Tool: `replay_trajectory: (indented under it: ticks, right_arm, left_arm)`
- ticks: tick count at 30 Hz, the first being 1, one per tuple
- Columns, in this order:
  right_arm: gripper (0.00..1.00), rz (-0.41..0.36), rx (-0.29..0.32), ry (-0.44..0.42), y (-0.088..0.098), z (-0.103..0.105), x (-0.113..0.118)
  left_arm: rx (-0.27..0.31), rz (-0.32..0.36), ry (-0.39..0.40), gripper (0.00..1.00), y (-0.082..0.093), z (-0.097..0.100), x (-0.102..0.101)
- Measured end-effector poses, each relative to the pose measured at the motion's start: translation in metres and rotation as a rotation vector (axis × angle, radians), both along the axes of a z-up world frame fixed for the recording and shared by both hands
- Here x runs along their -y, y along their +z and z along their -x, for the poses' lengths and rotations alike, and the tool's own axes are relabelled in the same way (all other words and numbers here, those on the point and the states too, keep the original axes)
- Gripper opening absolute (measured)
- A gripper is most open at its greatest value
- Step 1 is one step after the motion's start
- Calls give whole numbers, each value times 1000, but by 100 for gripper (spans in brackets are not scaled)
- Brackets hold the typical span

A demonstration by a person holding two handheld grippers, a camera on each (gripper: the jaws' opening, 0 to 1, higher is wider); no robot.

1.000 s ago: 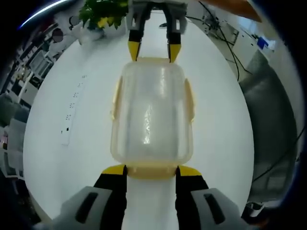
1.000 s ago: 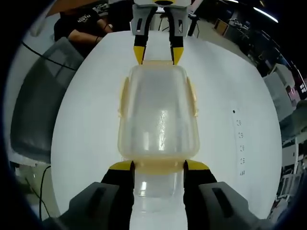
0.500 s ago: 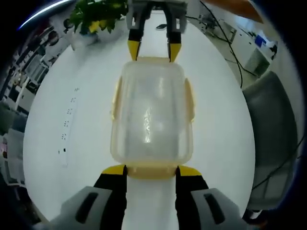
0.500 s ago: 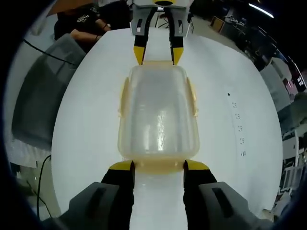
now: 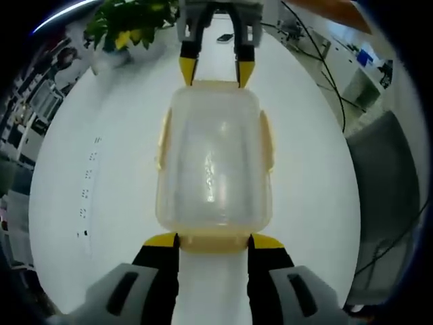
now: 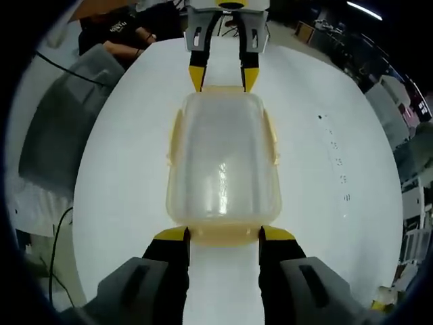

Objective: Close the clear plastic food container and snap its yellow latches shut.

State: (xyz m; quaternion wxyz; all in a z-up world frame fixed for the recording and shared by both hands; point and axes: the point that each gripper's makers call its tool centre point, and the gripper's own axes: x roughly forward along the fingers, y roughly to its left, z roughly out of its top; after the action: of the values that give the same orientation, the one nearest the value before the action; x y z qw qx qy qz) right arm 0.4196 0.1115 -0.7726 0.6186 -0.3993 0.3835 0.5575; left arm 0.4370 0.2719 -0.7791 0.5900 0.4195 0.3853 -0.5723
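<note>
I had the clear container (image 5: 214, 162) on the white table (image 5: 122, 223), lid already on, and it sat lengthwise between my two grippers; in the left gripper view my left gripper (image 5: 214, 241) stood at six o'clock with its jaws spread about as wide as the end latch (image 5: 214, 242), their yellow tips at either side of it, touching or nearly so, while my right gripper (image 5: 213, 71) came in at twelve o'clock, its jaws likewise apart at the far end; the right gripper view showed the same from the other side, my right gripper (image 6: 223, 234) bracketing the near latch (image 6: 223, 236); neither pair was closed on anything, as far as I could tell; the side latches (image 5: 268, 142) at three and nine o'clock looked not fully down, though the haze of the plastic made that uncertain; my worry was that uneven pushing from the two ends might skid the light box across the smooth table, or tip one end and pop the lid; jaws set this wide could also slip past the latch rather than fold it.
</note>
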Motion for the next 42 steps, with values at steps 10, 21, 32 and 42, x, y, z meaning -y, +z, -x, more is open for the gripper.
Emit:
replay_trajectory:
  ticks: [10, 21, 32, 42]
  right_arm:
    - [37, 1, -14, -4, -7, -2, 8]
    - [37, -5, -20, 4, -10, -2, 4]
    - [37, 1, -27, 4, -13, 3, 4]
    - [38, 5, -41, 0, -15, 4, 6]
  left_arm:
    - [-11, -10, -3, 33, -4, 8, 12]
    - [-18, -26, 3, 34, -3, 8, 9]
    - [-27, -34, 3, 34, -4, 10, 9]
    - [-46, -32, 11, 34, -7, 10, 10]
